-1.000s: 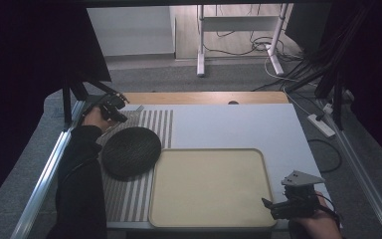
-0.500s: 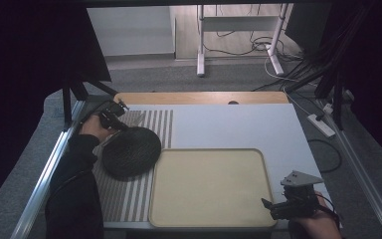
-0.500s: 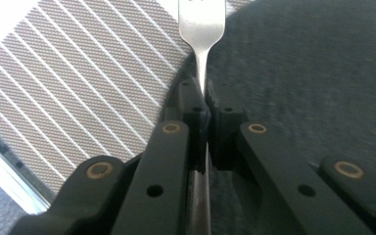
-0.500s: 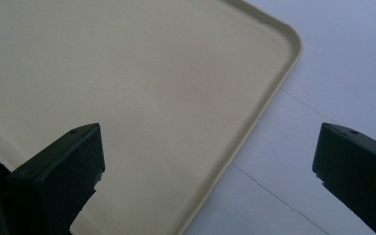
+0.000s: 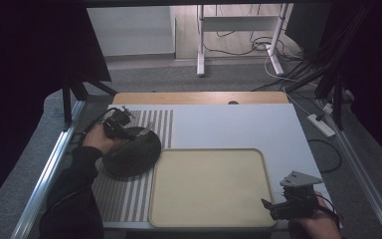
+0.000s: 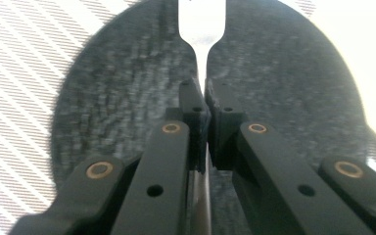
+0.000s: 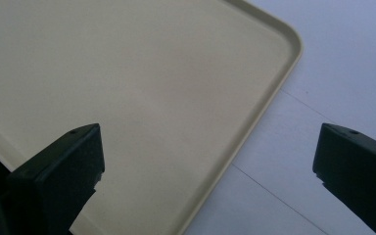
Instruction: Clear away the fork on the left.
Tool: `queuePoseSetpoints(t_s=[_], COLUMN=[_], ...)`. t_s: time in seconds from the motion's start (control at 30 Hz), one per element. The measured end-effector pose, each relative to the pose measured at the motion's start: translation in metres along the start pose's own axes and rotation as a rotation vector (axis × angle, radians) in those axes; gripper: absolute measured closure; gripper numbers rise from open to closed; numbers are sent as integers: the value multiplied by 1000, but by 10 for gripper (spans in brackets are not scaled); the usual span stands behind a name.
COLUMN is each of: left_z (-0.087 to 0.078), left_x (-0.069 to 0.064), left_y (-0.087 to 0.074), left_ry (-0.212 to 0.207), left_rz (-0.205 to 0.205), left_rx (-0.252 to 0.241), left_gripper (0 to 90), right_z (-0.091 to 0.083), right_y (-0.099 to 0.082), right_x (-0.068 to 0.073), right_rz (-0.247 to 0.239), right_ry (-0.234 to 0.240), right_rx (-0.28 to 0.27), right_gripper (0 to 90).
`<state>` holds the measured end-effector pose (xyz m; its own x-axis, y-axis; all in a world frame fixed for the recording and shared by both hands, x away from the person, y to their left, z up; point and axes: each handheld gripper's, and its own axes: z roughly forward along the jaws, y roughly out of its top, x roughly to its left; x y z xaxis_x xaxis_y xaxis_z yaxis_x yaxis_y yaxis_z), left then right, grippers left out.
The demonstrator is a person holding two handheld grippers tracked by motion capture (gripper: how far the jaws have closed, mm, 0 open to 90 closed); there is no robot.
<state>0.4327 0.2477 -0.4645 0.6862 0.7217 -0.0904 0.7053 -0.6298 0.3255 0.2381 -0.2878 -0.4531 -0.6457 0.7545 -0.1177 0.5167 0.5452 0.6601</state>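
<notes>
A beige tray (image 5: pixel 211 186) is seen on the table, with a dark round plate (image 5: pixel 132 158) just beside its left edge. Over the plate, a fork (image 6: pixel 201 29) is clamped by its handle in the left gripper (image 5: pixel 124 130). The right gripper (image 5: pixel 273 208) is held with jaws wide apart over the tray's near right corner.

Thin utensil (image 6: pixel 201 29) of bright, smooth, shiny metal, dark round plate (image 5: pixel 132 154) with a speckled, matt, grainy-looking surface, beige tray (image 5: pixel 209 186) of smooth, matt plastic, striped mat (image 5: pixel 129 199) seen as flat and matt, table edge (image 5: pixel 199 97) of pale wood.
</notes>
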Motion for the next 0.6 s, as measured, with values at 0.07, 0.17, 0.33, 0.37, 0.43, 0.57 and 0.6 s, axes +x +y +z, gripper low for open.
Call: queuePoseSetpoints(t_s=[0.07,0.17,0.33,0.37,0.43,0.57,0.6], left_z=[2,3,6,6,5,3,1], left_x=[-8,-20,-45,-45,-55,-73,-80], left_y=[-1,-3,-7,-7,-10,-16,-18], left_ry=[-5,-12,-19,-19,-29,-32,-32], left_rz=[-2,6,24,24,19,12,2], left_rx=[5,19,38,38,38,32,21], left_gripper=[864,864,864,864,864,864,864], right_z=[0,0,0,0,0,-1,-1], right_y=[0,0,0,0,0,0,0], right_x=[0,0,1,1,0,0,0], right_rz=[1,0,-3,-3,-3,0,1], right_ry=[1,0,-4,-4,-4,-7,-7], right_rx=[-3,-2,-4,-4,-5,-6,-8], right_gripper=[0,0,0,0,0,0,0])
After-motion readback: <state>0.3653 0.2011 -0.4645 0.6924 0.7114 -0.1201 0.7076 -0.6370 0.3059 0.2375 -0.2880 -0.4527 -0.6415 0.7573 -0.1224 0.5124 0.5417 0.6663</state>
